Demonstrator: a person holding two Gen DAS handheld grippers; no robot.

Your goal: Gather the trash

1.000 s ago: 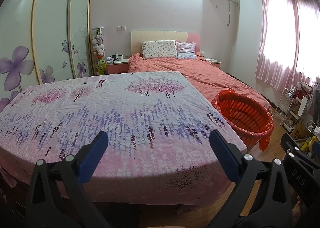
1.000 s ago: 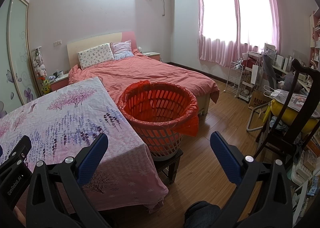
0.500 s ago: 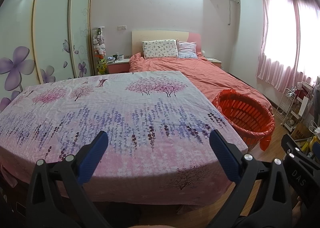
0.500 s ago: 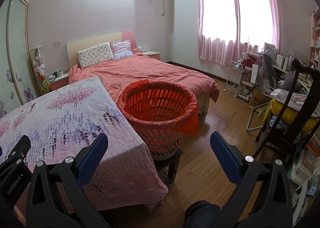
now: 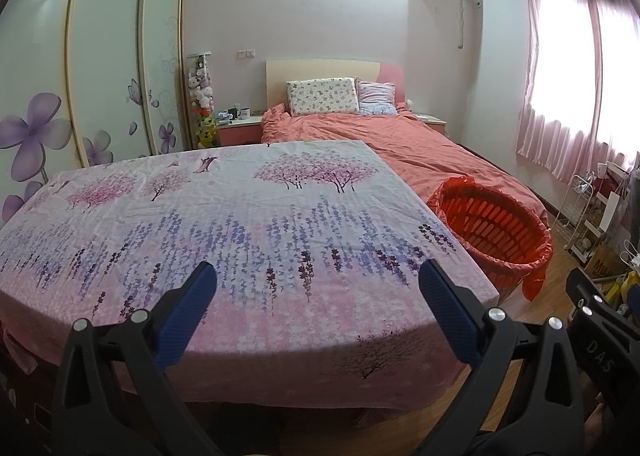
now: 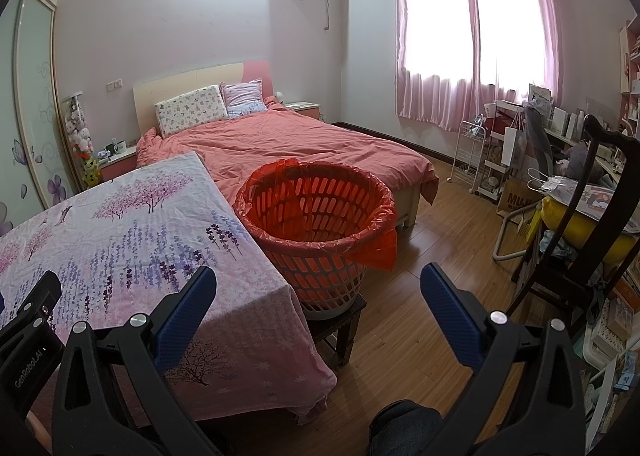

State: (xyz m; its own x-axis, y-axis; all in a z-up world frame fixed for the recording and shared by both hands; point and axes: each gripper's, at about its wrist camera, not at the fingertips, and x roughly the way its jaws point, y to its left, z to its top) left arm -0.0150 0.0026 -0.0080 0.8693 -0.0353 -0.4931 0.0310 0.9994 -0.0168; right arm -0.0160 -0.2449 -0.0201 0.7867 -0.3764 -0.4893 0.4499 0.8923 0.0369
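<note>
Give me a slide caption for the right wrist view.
Open right gripper faces a red-lined basket beside the floral-covered table.

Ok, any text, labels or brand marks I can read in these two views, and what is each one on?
"DAS" on the black body of the right tool, at the left view's lower right edge.
"GenRobot.AI" on the black body of the left tool, at the right view's lower left edge.
"MUJ", cut off, on the cardboard box beside the white cart.
Print on the mugs on the nightstand: too small to read.
</note>
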